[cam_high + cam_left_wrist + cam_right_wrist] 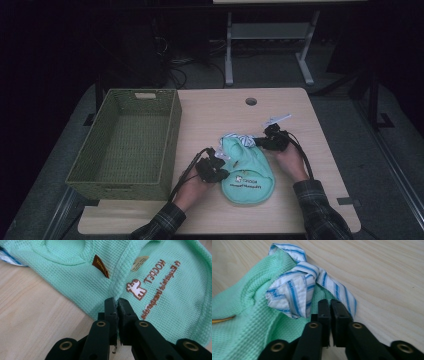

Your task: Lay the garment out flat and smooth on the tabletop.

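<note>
A mint-green waffle-knit bib with a brown logo lies on the wooden table, its blue-and-white striped tie bunched at its far end. My left gripper sits at the bib's left edge. In the left gripper view the jaws are shut on a pinched fold of the green cloth. My right gripper is at the far right end. In the right gripper view its jaws are shut at the edge where the striped tie meets the green cloth.
An empty green woven basket stands on the table's left side, close to my left hand. The table has a round cable hole near its far edge. A desk frame and cables stand on the floor beyond.
</note>
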`<state>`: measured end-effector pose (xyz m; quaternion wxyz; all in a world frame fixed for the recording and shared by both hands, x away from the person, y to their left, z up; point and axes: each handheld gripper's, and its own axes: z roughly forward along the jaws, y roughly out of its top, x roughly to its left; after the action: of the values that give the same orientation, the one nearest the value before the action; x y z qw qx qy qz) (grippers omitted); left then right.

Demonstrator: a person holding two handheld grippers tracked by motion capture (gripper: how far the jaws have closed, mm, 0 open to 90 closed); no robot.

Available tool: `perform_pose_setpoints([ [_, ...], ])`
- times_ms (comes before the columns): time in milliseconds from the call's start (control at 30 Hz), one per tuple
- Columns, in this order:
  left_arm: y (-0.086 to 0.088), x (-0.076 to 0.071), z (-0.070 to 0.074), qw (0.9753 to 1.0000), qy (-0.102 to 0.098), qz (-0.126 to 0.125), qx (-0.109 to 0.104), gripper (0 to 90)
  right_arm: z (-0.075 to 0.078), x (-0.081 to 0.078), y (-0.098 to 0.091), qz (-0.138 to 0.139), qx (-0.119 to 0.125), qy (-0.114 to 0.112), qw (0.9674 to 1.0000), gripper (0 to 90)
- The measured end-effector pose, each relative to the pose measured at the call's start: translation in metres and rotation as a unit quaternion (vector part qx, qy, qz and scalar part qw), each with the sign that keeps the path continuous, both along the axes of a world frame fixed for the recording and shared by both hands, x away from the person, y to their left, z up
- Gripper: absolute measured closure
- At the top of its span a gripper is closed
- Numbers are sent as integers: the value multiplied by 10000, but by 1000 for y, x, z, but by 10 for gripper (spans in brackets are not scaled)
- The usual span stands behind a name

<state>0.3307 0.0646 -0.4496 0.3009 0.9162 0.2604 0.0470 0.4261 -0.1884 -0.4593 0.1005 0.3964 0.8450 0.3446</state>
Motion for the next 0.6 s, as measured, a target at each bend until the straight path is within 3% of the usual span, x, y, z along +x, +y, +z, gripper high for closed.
perform_pose_setpoints([
  [233,2,-5,3,9999,-36,-31,105,872,5,1,-11,-100,-101,-173,9997,890],
  [333,3,-8,4,9998,-46,-79,170,873,2,4,-18,-222,-137,-141,9996,891],
  [533,0,-11,3,9998,-69,-111,116,867,-7,9,-24,-351,-160,-98,9992,890],
  [600,0,-11,3,9999,-112,-107,60,814,-6,9,-24,-336,-147,-157,9992,858],
])
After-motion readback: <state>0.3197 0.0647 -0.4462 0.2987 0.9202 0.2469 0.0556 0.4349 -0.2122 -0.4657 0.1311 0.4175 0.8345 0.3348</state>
